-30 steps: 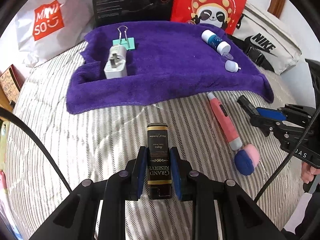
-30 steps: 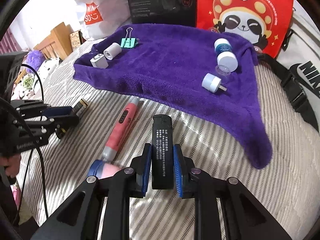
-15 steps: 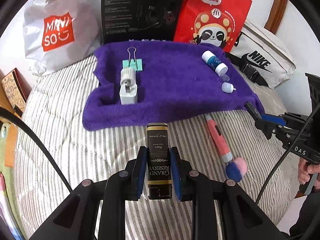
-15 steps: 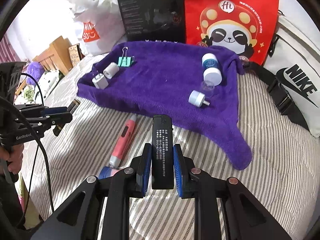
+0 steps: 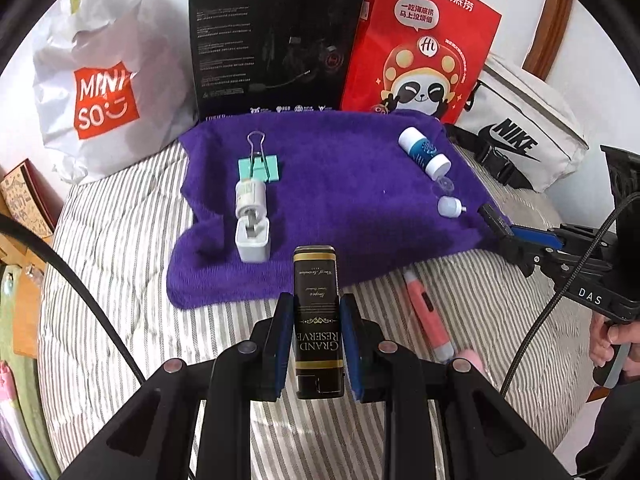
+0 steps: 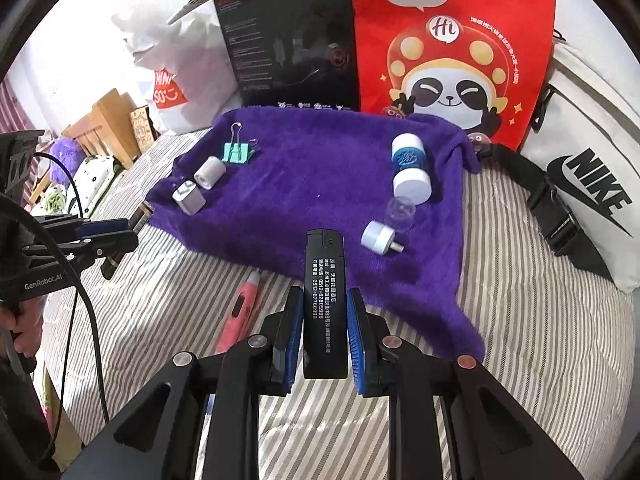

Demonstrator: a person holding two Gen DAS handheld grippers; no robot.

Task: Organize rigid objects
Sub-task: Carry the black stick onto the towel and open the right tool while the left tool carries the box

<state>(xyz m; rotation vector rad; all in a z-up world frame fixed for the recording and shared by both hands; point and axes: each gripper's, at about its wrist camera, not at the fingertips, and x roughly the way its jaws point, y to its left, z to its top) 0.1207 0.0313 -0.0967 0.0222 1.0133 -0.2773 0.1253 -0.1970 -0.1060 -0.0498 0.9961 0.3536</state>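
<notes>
The jaws of the left gripper [image 5: 316, 342] are pressed tight on both sides of a small black box [image 5: 318, 320] with gold letters. The box sits right in the middle between the two blue pads and sticks out past their tips, held up in the air over the striped bed cover [image 5: 120, 280]. Its far end points toward the purple towel [image 5: 340, 208].

The jaws of the right gripper [image 6: 323, 334] are squeezed on a black lighter [image 6: 325, 304] with white writing down its side. The lighter is also held between the blue pads, with its top poking out toward the towel's near edge.

On the towel lie a green clip [image 5: 259, 166], a white roll [image 5: 250, 199] and a white plug [image 5: 253, 240], close together in a line on the left side. On the right side lie a blue and white bottle [image 5: 424, 152], a clear cap [image 6: 402, 208] and a small white piece with a pin [image 6: 379, 238].

A pink pen [image 5: 426, 316] lies on the striped cover, just off the towel, between the two grippers.

Behind the towel stand a white shopping bag [image 5: 100, 92], a black box with writing [image 5: 276, 40] and a red panda bag [image 5: 420, 48]. A white sports bag [image 6: 592, 168] lies at the right.
</notes>
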